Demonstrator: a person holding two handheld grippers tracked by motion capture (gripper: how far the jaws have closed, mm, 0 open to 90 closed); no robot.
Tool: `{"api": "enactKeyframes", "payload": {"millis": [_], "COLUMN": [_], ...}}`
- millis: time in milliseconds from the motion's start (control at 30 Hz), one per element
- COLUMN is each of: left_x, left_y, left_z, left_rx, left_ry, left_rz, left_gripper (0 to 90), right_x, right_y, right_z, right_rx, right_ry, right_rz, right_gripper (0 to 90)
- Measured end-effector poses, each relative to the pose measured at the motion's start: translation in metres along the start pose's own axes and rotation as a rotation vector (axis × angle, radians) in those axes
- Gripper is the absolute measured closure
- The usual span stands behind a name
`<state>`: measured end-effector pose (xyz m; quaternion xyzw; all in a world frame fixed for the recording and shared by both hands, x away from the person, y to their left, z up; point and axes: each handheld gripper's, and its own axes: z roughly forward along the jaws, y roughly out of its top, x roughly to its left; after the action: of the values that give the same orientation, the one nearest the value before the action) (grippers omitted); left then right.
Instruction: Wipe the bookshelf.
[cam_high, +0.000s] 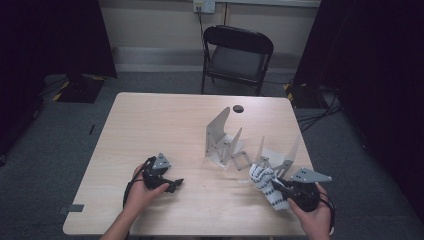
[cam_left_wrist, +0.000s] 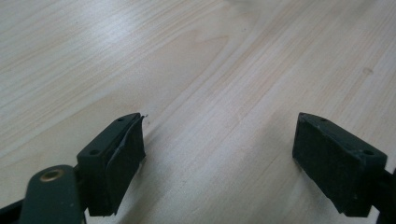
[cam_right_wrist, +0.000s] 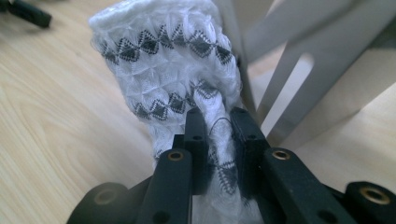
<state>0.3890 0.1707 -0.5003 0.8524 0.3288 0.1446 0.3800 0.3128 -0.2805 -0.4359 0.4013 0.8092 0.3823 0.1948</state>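
right tongs (cam_right_wrist: 218, 116) gripping the patterned white cloth (cam_right_wrist: 163, 70)
left tongs (cam_left_wrist: 219, 154) are gaping open over bare bench (cam_left_wrist: 187, 56), the grey rack (cam_high: 227, 142) standing at the cloth's eleven o'clock.

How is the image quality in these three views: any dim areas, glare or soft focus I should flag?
High view: dim overall, black at both side edges, table evenly lit. Left gripper view: sheen on the wood at upper left, far table soft, open left gripper sharp. Right gripper view: white patterned cloth pinched in the right gripper is bright and slightly soft, grey rack behind blurred.
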Motion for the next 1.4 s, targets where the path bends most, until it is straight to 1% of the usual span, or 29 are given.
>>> {"api": "enactKeyframes", "payload": {"millis": [33, 67, 100, 167, 300, 400, 433, 467, 500, 667, 700, 733, 833, 867, 900, 933, 967, 1000, 1033, 1067, 1133, 1167, 1200, 1233, 1267, 1300, 1333, 1367, 1400], "left_x": [0.0, 0.0, 0.0, 0.0, 0.0, 0.0, 0.0, 0.0, 0.0, 0.0, 0.0, 0.0, 0.0, 0.0, 0.0, 0.0, 0.0, 0.0, 0.0, 0.0, 0.0, 0.0, 0.0, 0.0, 0.0, 0.0, 0.0, 0.0, 0.0], "left_y": [0.0, 0.0, 0.0, 0.0, 0.0, 0.0, 0.0, 0.0, 0.0, 0.0, 0.0, 0.0, 0.0, 0.0, 0.0, 0.0, 0.0, 0.0, 0.0, 0.0, 0.0, 0.0, 0.0, 0.0, 0.0, 0.0, 0.0, 0.0, 0.0], "left_z": [0.0, 0.0, 0.0, 0.0, 0.0, 0.0, 0.0, 0.0, 0.0, 0.0, 0.0, 0.0, 0.0, 0.0, 0.0, 0.0, 0.0, 0.0, 0.0, 0.0, 0.0, 0.0, 0.0, 0.0, 0.0, 0.0, 0.0, 0.0, 0.0], "left_rx": [-0.001, -0.001, -0.001, -0.002, -0.001, -0.002, -0.001, -0.001, 0.0, 0.0, 0.0, 0.0, 0.0, 0.0, 0.0, -0.001, 0.0, 0.0, 0.0, 0.0, 0.0, 0.0, 0.0, 0.0, 0.0, 0.0, 0.0, 0.0, 0.0], "left_ry": [0.0, 0.0, 0.001, 0.001, 0.0, 0.001, 0.0, 0.0, 0.0, 0.0, 0.0, 0.0, 0.0, 0.0, 0.0, 0.0, 0.0, 0.0, 0.0, 0.0, 0.0, 0.0, 0.0, 0.0, 0.0, 0.0, 0.0, 0.0, 0.0], "left_rz": [-0.001, -0.001, -0.001, -0.001, -0.001, -0.001, 0.0, 0.0, 0.0, -0.001, 0.0, 0.0, 0.0, 0.0, -0.001, 0.0, 0.0, 0.0, -0.001, 0.0, 0.0, 0.0, -0.001, 0.0, 0.0, 0.0, 0.0, 0.0, 0.0], "left_gripper": [16.5, 16.5, 16.5, 16.5, 16.5, 16.5, 16.5, 16.5, 16.5, 16.4, 16.5, 16.5, 16.5, 16.5, 16.5, 16.5, 16.5, 16.5, 16.5, 16.5, 16.5, 16.5, 16.5, 16.5, 16.5, 16.5, 16.5, 16.5, 16.5], "right_x": [0.0, 0.0, -0.001, 0.0, -0.003, -0.003, -0.002, -0.002, -0.001, 0.0, -0.001, -0.001, 0.0, 0.0, 0.001, 0.002, 0.003, 0.003, 0.005, 0.006, 0.007, 0.008, 0.008, 0.008, 0.008, 0.008, 0.008, 0.009, 0.009], "right_y": [-0.003, -0.003, -0.009, -0.011, -0.02, -0.021, -0.024, -0.024, -0.026, -0.028, -0.028, -0.028, -0.026, -0.026, -0.021, -0.02, -0.017, -0.017, -0.013, -0.012, -0.011, -0.013, -0.013, -0.017, -0.017, -0.021, -0.021, -0.024, -0.024], "right_z": [0.003, 0.003, 0.008, 0.009, 0.015, 0.017, 0.019, 0.019, 0.022, 0.023, 0.024, 0.024, 0.022, 0.022, 0.02, 0.019, 0.019, 0.019, 0.02, 0.021, 0.023, 0.029, 0.029, 0.034, 0.034, 0.038, 0.038, 0.041, 0.041], "right_rx": [0.013, 0.013, 0.038, 0.043, 0.073, 0.083, 0.103, 0.103, 0.114, 0.116, 0.113, 0.113, 0.1, 0.1, 0.075, 0.069, 0.058, 0.058, 0.045, 0.05, 0.058, 0.08, 0.08, 0.103, 0.103, 0.119, 0.119, 0.136, 0.136], "right_ry": [0.002, 0.002, 0.003, 0.004, 0.002, 0.002, 0.005, 0.005, 0.009, 0.009, 0.011, 0.011, 0.013, 0.013, 0.017, 0.014, 0.011, 0.011, 0.02, 0.016, 0.014, 0.007, 0.007, 0.004, 0.004, 0.013, 0.013, 0.017, 0.017], "right_rz": [0.005, 0.005, 0.002, 0.004, 0.015, 0.009, 0.006, 0.006, 0.004, 0.005, 0.005, 0.005, 0.003, 0.003, -0.003, -0.006, -0.005, -0.005, -0.023, -0.033, -0.041, -0.061, -0.061, -0.059, -0.059, -0.058, -0.058, -0.067, -0.067], "right_gripper": [78.6, 78.6, 78.6, 78.6, 78.5, 78.5, 78.4, 78.4, 78.2, 76.6, 73.9, 73.9, 65.2, 65.2, 58.1, 53.7, 50.2, 50.2, 47.8, 46.1, 44.9, 44.5, 44.5, 44.8, 44.8, 46.9, 46.9, 50.1, 50.1]}}
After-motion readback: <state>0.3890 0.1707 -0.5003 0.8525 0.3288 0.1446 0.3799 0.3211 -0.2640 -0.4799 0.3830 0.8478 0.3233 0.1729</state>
